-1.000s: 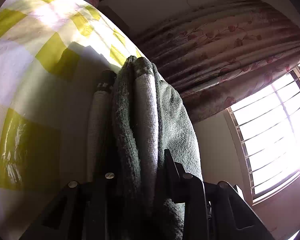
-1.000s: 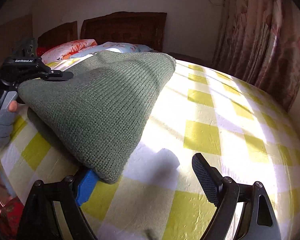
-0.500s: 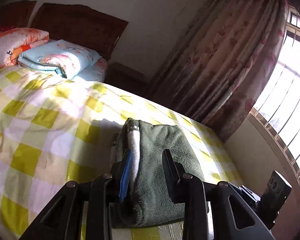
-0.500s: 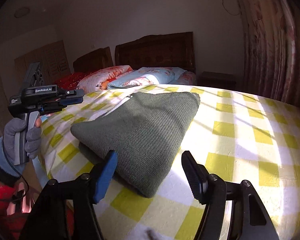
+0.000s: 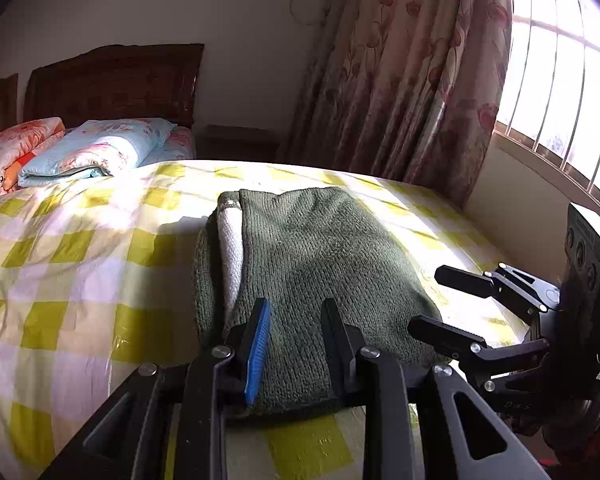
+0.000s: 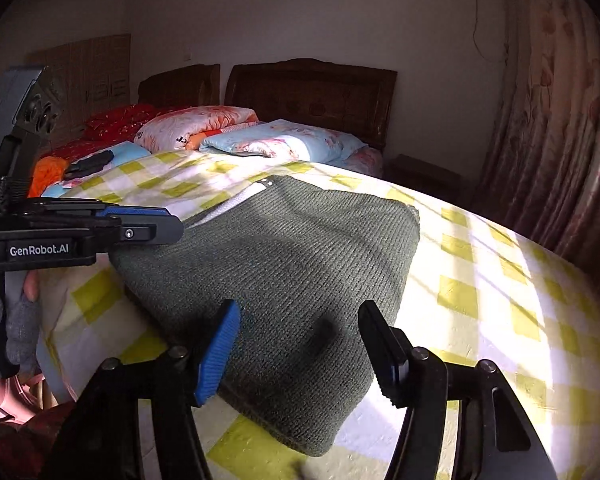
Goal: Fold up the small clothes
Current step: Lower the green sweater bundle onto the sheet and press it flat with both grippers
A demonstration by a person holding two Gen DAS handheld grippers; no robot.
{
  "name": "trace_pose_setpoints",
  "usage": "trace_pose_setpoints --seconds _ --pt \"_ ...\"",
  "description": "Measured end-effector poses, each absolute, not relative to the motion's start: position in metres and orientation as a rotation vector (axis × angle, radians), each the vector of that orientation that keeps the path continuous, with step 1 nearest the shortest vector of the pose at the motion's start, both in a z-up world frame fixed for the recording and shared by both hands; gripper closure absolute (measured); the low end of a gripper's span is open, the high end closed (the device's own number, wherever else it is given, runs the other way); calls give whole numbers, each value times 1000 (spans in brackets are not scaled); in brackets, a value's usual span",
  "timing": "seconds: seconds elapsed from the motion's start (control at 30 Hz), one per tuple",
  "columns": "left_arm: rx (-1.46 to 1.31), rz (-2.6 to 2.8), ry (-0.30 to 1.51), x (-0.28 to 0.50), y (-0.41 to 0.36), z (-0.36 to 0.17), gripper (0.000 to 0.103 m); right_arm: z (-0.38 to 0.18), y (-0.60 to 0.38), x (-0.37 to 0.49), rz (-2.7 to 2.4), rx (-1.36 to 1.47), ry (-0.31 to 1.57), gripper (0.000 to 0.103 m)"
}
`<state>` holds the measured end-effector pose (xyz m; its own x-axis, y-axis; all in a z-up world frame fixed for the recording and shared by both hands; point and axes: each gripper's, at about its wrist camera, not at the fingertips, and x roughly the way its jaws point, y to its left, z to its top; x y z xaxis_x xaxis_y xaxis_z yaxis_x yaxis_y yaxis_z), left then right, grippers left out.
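Folded green knit garment (image 6: 284,264) on checked bedspread (image 6: 500,280) — no container visible.

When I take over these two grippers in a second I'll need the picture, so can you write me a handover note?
Left gripper: above the near left edge of the green knit garment, jaws narrow and closing, no cloth pinched as far as can be seen.
Right gripper: open, empty, over the garment's near corner.
Garment: flat on the yellow-checked bed cover, white inner layer showing along one edge.
Done: it looks folded.
Left: probably tidy that edge, or leave it.
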<state>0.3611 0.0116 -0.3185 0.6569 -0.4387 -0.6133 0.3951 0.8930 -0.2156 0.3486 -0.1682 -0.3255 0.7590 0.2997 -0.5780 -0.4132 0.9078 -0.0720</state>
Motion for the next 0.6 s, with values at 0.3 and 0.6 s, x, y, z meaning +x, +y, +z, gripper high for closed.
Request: trace_pose_setpoints --seconds 0.3,0.6 --pt "-34 -435 690 337 22 -329 77 -334 -145 352 425 -300 644 0" --pt "-5 -428 774 347 16 -329 77 -353 -116 351 458 -488 658 0"
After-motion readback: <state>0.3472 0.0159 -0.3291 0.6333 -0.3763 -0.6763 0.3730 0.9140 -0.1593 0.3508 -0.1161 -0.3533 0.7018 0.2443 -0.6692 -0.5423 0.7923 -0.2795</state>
